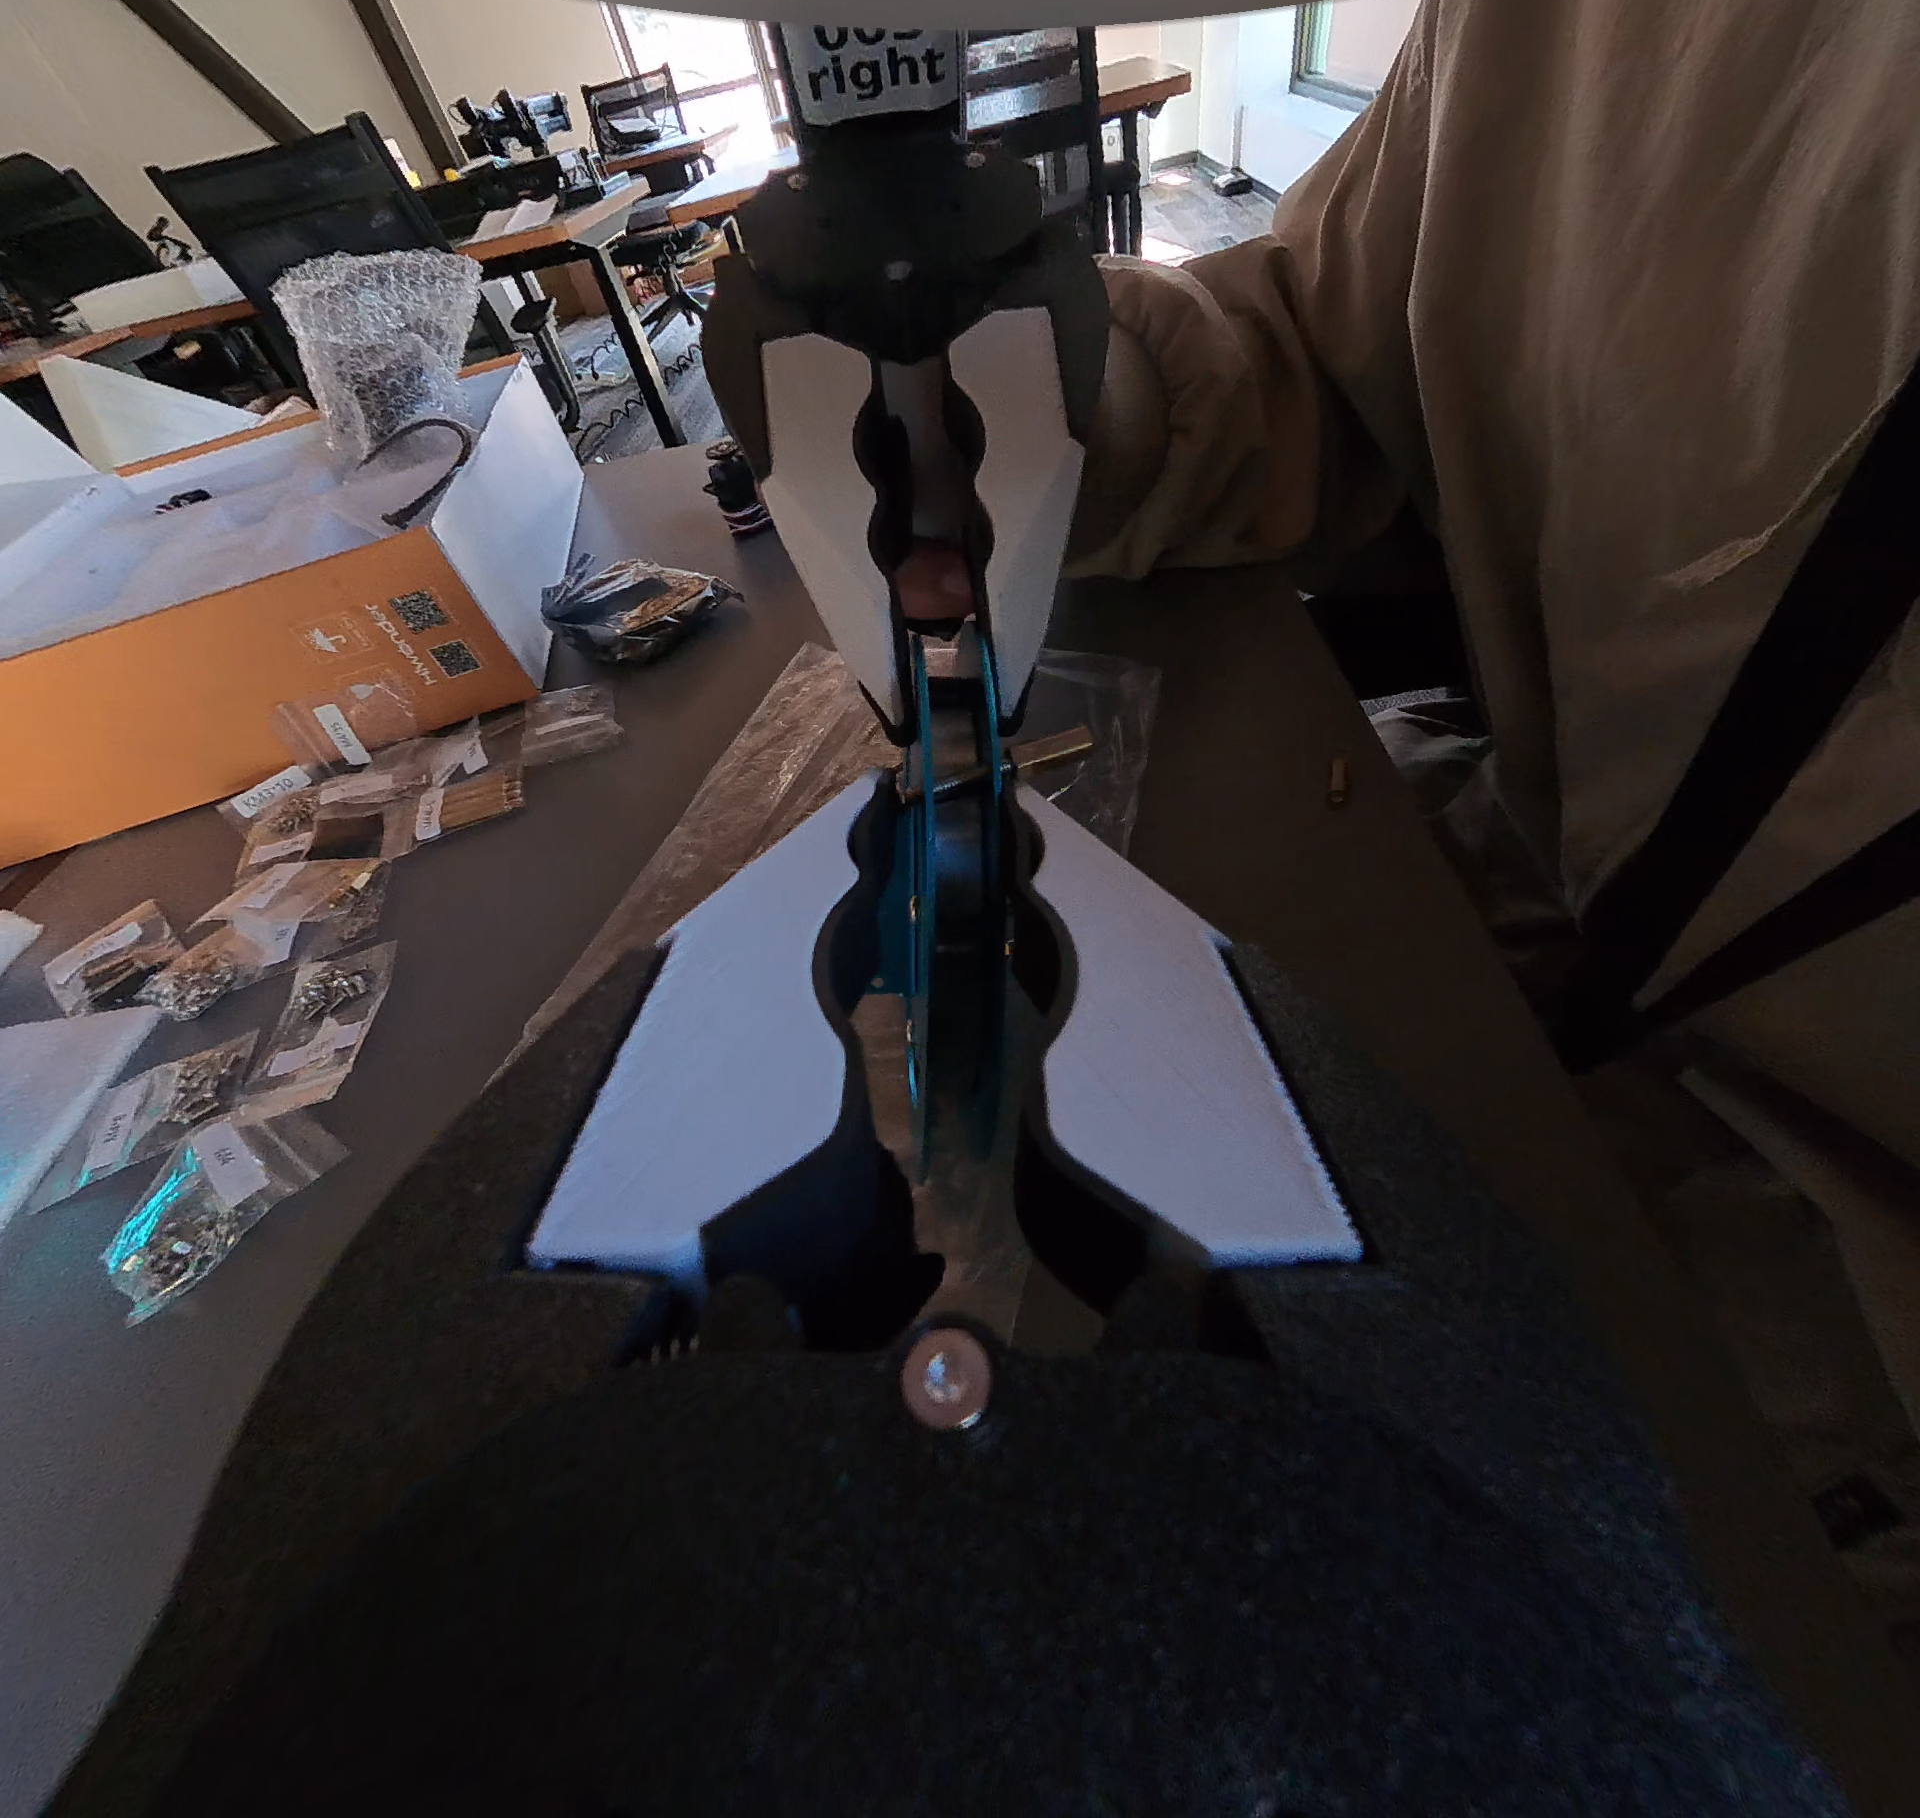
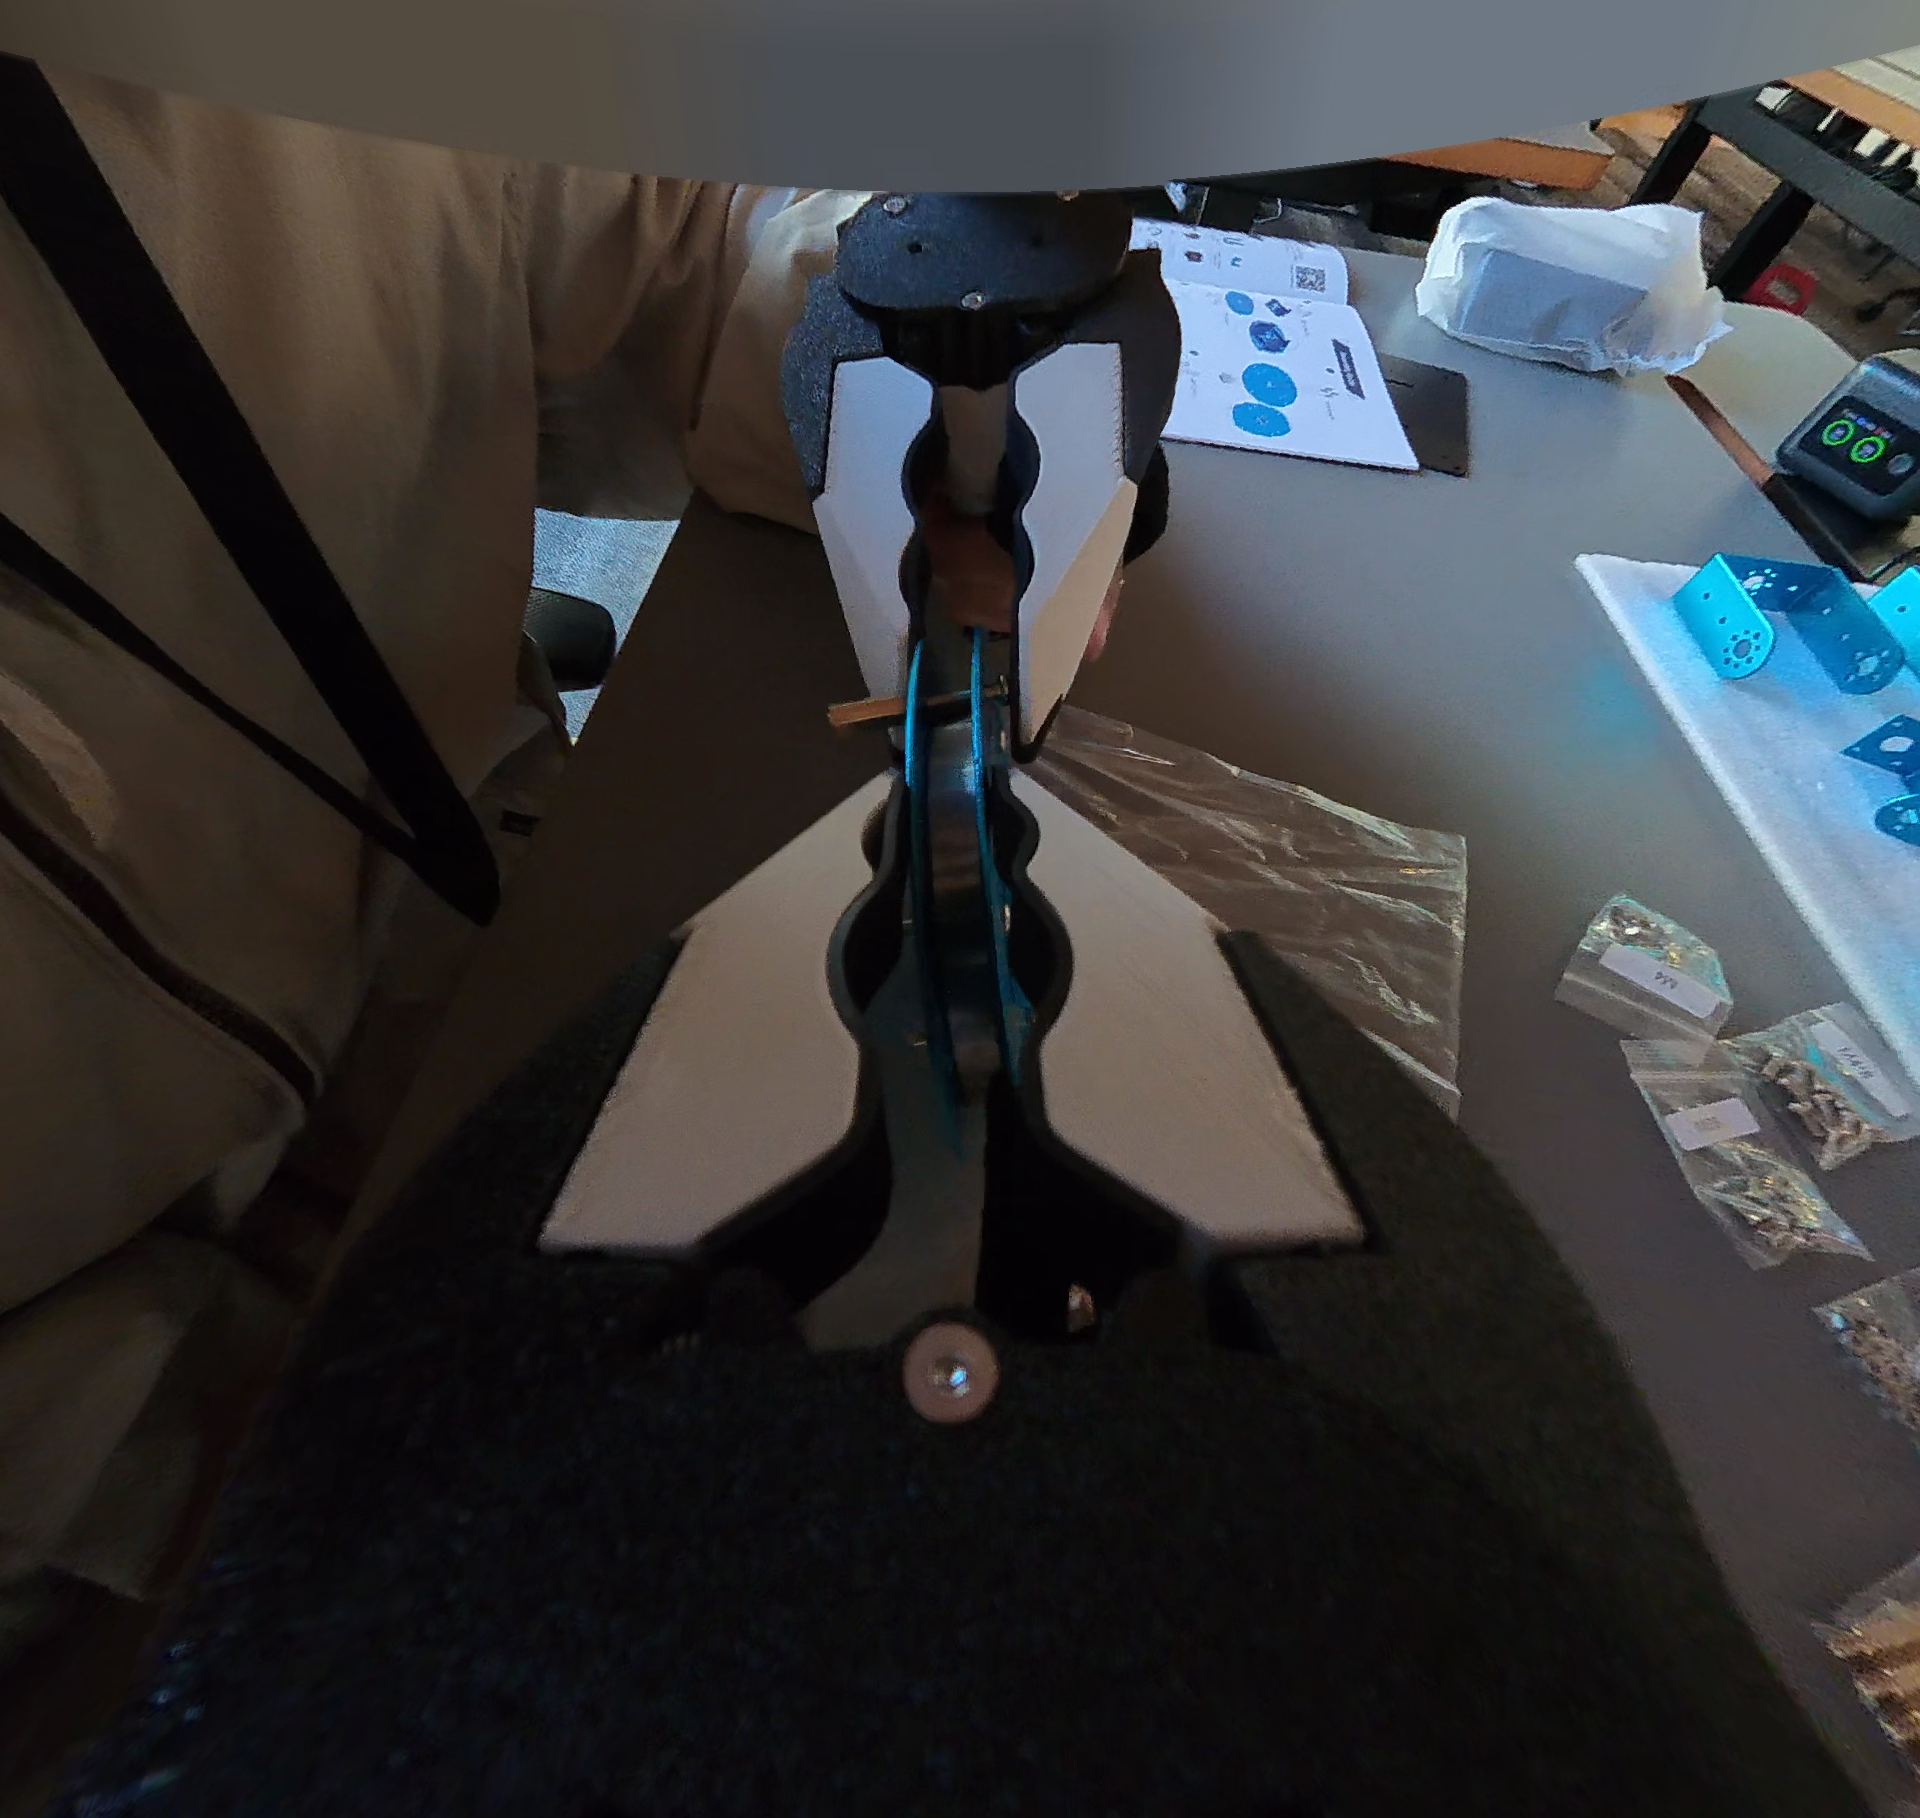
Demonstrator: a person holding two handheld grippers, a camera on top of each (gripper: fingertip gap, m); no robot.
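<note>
A blue assembly (image 1: 920, 937) of two round blue metal plates with a dark part between them is held on edge above the grey table (image 1: 468, 937). My left gripper (image 1: 951, 802) is shut on its near side. My right gripper (image 1: 954, 719) faces it from the far side, shut on the same assembly's far rim. A dark screw (image 1: 951, 781) crosses the plates, with a brass standoff (image 1: 1055, 750) on its end. In the right wrist view my right gripper (image 2: 951, 781) clamps the plates (image 2: 982, 895); the left gripper (image 2: 966, 719) is opposite and the standoff (image 2: 852, 714) sticks out left.
An orange and white box (image 1: 260, 646) with bubble wrap (image 1: 379, 345) and several small hardware bags (image 1: 260, 937) lie left. A clear plastic sheet (image 2: 1247, 864) lies under the grippers. A booklet (image 2: 1278, 386), blue brackets (image 2: 1766, 636) on white foam and a small screen device (image 2: 1860, 438) sit right. A person's beige sleeve (image 1: 1558, 418) is close. The grippers are tip to tip, or close to it.
</note>
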